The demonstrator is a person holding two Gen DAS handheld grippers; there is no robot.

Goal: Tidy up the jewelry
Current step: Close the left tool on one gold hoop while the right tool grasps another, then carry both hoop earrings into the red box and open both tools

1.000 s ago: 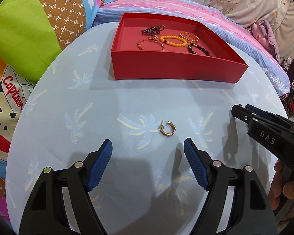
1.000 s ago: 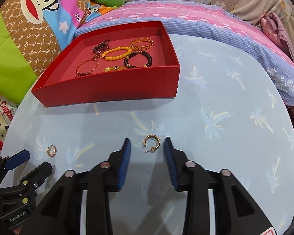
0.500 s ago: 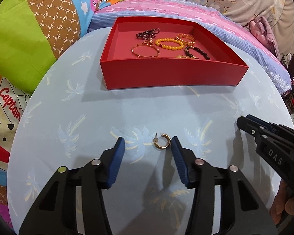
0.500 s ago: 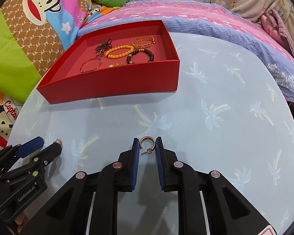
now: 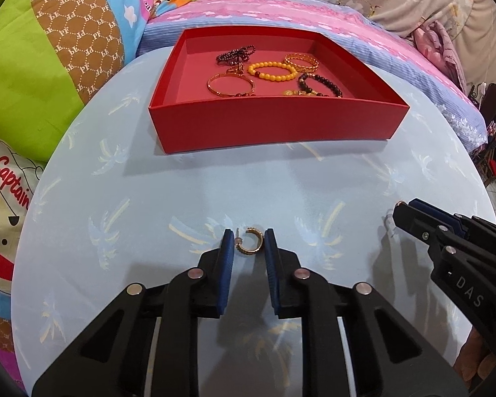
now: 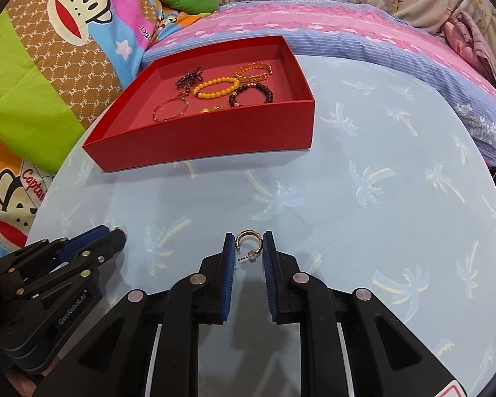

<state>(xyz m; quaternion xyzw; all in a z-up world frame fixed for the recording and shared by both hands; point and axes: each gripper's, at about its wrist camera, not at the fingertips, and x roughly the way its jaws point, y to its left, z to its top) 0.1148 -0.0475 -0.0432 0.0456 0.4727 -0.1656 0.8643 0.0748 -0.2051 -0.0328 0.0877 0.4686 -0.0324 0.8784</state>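
A gold hoop earring (image 5: 250,241) sits between the blue pads of my left gripper (image 5: 247,243), which has closed onto it on the pale blue table. A second gold hoop earring (image 6: 248,243) sits between the pads of my right gripper (image 6: 249,244), also closed onto it. A red box (image 5: 274,129) stands at the back of the table and holds several bracelets, among them a yellow bead bracelet (image 5: 272,70). The box also shows in the right wrist view (image 6: 208,140). Each gripper appears in the other's view: the right one (image 5: 400,211) and the left one (image 6: 115,233).
The round table (image 5: 148,205) has a palm-tree print cloth. Colourful cartoon cushions (image 5: 46,63) lie to the left. A pink and blue striped blanket (image 5: 314,10) lies behind the box. A hand holds the right gripper at the lower right edge (image 5: 476,360).
Both grippers have narrowed from wide open until their pads meet the earrings. The left gripper has also moved forward around its earring.
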